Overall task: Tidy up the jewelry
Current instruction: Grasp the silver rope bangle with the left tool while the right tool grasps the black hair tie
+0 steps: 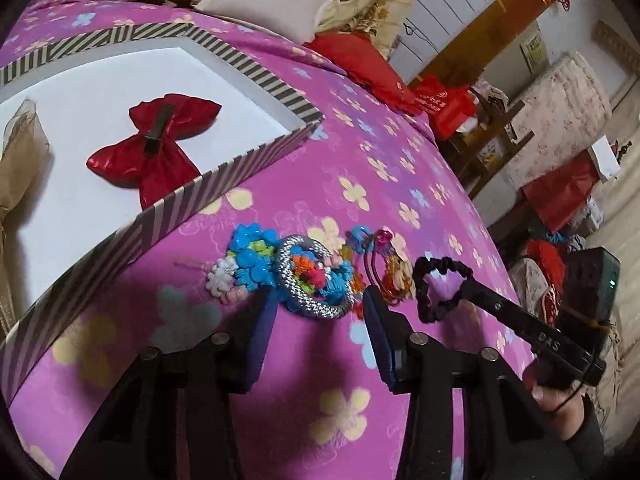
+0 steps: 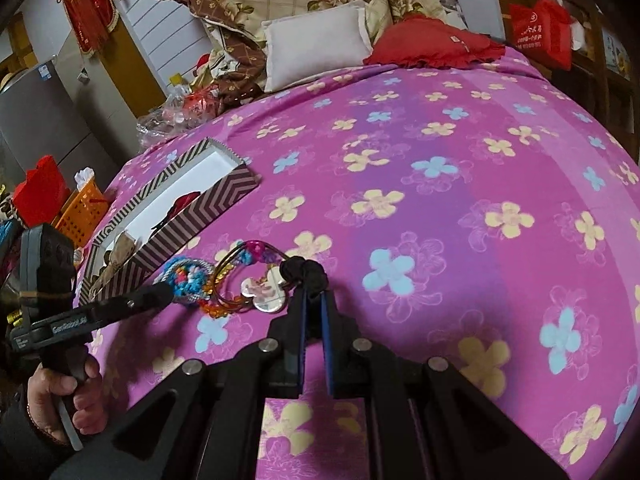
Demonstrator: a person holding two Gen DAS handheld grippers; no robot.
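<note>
1. Fingers: right gripper [image 2: 314, 280] is pinched onto the black scrunchie [image 1: 440, 288]; the blue pads sit close together with the fabric bunched at the tips. In the left wrist view the scrunchie loop hangs off the right tool's tip, partly lifted above the bedspread [image 1: 360, 140].
2. Left gripper [image 1: 320, 300] is spread wide and holds nothing. Its fingers straddle the grey-white rope ring [image 1: 310, 280] at the near edge of the hair-tie pile [image 1: 280, 268].
3. Key relation: the striped box [image 1: 240, 160] lies to the left of the pile and further up the bed. From the right fingers it is up and left, past the pile. The left gripper is nearer the box; the right one must cross over the pile.
4. Box long axis runs diagonally away from the person; the near long wall faces the pile. That wall is the edge to clear.
5. Box contents: red bow clip [image 1: 154, 148] mid-floor, gold bow [image 1: 20, 168] at the left end. White floor between the red bow and the near-right corner looks free, so I'd judge that the drop spot.
6. Remaining loose: beaded ties and a mirrored mouse-shaped charm [image 2: 266, 290], just beside the right fingers. Snag risk if the scrunchie drags across them.
7. Open bedspread to the right of the pile gives room to lift clear first.
</note>
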